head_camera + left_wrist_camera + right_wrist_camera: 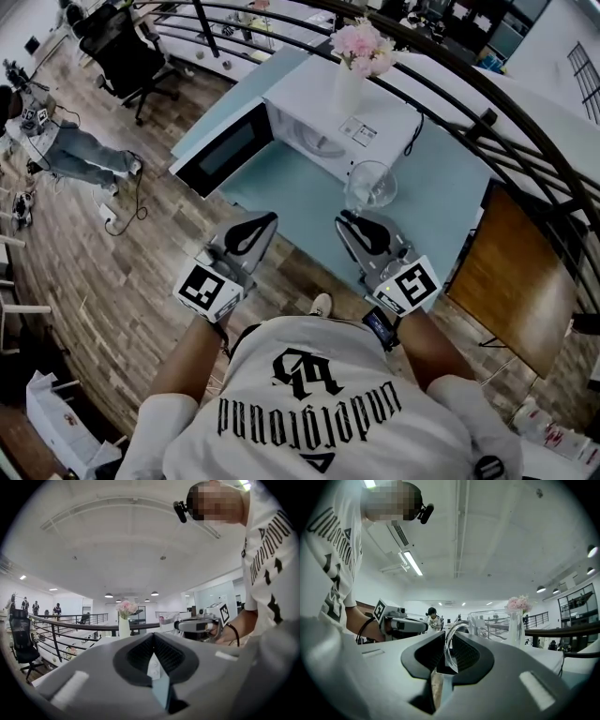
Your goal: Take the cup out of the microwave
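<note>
Right gripper (449, 654) was clenched on the handle (451, 644) of the cup (370, 185). In the right gripper view the clear handle loop sat upright, pinched between the two dark pads (465, 652), with the glass body out past the fingertips.

Cup was outside the microwave (328, 131), just in front of its open cavity and over the pale blue table (450, 202). It looked upright and empty. Couldn't tell whether its base touched the table.

Left gripper (152, 639) was clenched on nothing: its own view showed the jaws meeting along a seam with no gap between them. In the head view it sat level beside the right one, off the table's near edge and over the wood floor (122, 272), near the free edge of the door (223, 150).

The door was swung wide open to the left.

A white vase (349, 89) of pink flowers (364, 47) stood on top of the microwave, behind the cup.

Both grippers pointed roughly level, away from the person, with the marker cubes (208, 289) nearest the body.

Background: a black chair (127, 52) at top left, another person (80, 155) on the floor at far left, a curved railing (469, 103) behind the table and a brown panel (511, 272) to the right.
</note>
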A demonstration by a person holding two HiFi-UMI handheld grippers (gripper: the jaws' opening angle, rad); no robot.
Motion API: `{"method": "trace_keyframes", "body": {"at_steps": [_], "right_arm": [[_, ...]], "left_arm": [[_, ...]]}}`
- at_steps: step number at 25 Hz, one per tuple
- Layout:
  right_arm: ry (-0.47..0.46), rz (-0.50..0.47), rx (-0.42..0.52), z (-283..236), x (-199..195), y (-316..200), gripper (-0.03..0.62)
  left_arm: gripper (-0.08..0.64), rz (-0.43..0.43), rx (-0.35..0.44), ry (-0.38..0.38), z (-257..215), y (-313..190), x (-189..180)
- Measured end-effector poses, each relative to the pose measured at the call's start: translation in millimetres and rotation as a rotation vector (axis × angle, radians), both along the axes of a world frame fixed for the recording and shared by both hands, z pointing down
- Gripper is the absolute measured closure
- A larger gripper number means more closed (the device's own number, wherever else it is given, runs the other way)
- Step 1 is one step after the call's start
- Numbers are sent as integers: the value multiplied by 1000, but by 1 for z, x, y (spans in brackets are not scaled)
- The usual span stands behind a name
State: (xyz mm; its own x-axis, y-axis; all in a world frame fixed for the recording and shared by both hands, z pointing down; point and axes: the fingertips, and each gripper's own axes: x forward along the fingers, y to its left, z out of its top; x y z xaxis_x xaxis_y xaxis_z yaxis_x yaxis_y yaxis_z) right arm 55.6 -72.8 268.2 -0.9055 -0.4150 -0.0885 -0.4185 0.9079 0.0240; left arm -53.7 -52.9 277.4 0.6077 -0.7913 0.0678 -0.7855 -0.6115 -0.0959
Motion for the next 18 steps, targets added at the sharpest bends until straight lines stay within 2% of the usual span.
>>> {"method": "trace_keyframes", "body": {"at_steps": [8, 18], "right_arm": [[2, 101, 1, -7, -7, 40, 541], [20, 216, 4, -8, -35, 117, 541]], "left_arm": [[509, 87, 1, 24, -3, 45, -19], [509, 163, 2, 16, 4, 110, -70]]}}
